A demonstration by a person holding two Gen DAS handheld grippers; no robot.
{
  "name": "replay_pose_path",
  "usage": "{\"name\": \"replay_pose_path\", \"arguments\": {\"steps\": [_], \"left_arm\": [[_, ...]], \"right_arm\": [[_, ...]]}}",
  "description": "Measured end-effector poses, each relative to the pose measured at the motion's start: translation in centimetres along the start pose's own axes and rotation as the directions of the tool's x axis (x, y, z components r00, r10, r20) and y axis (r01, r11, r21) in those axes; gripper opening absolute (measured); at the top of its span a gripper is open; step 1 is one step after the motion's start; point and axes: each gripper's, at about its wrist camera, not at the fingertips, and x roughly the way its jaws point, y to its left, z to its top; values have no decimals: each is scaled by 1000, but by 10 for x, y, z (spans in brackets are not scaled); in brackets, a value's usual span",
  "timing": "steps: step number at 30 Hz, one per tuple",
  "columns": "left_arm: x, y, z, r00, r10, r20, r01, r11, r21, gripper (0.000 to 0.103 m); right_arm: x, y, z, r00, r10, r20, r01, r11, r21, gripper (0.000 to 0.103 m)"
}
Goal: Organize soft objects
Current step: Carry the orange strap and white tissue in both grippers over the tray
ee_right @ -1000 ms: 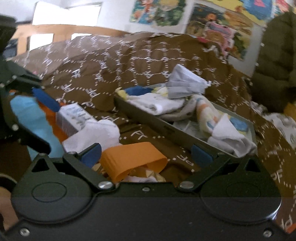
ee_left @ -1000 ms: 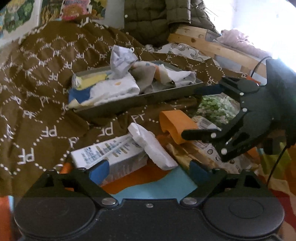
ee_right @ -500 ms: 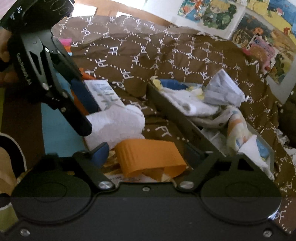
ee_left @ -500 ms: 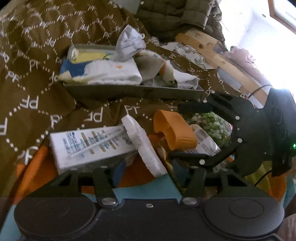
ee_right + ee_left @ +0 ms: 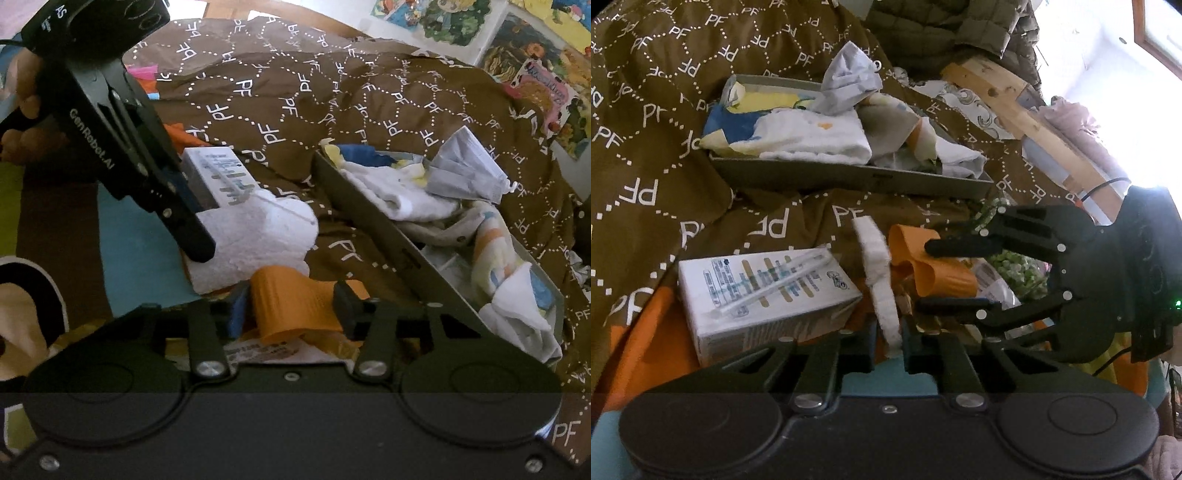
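My left gripper [image 5: 889, 341] is shut on the near end of a white foam piece [image 5: 877, 273], which stands on edge between its pads; it also shows in the right wrist view [image 5: 258, 240]. My right gripper [image 5: 291, 306] is shut on an orange ribbed band [image 5: 295, 302], with a finger pressed on each side. In the left wrist view the right gripper [image 5: 929, 275] reaches in from the right around the orange band [image 5: 923, 266]. A grey tray [image 5: 849, 177] full of cloths and socks lies behind on the brown blanket.
A white carton [image 5: 764, 288] with a straw lies left of the foam. A bag of green peas [image 5: 1019, 269] and food wrappers lie under the right gripper. A wooden bed frame [image 5: 1015, 99] and a dark jacket are at the back.
My left gripper has closed from wide open onto the white foam piece. My right gripper has closed onto the orange band. Both moved in closer to the pile.
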Motion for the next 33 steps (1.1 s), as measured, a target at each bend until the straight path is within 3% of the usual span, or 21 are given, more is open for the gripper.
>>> {"name": "replay_pose_path", "arguments": {"steps": [4,9,14,19,26,33], "left_arm": [[-9,-4,4,1000,-11,27,11,1000,18,11],[-17,-10,14,997,-19,71,15,999,51,10],[-27,-10,34,989,-3,151,-7,998,65,10],[-31,-8,69,967,49,249,-78,991,110,10],[-14,-3,113,927,158,340,-211,969,126,10],[20,-2,131,897,247,366,-328,927,180,10]], "right_arm": [[-3,-12,4,1000,8,0,-8,997,74,22],[-12,-22,10,999,-49,13,47,994,94,10],[-21,-39,17,992,-127,27,122,983,138,7],[-34,-73,31,974,-216,65,201,961,188,7],[-40,-130,58,913,-391,115,360,905,225,7],[-2,-172,81,831,-544,116,504,826,253,7]]}}
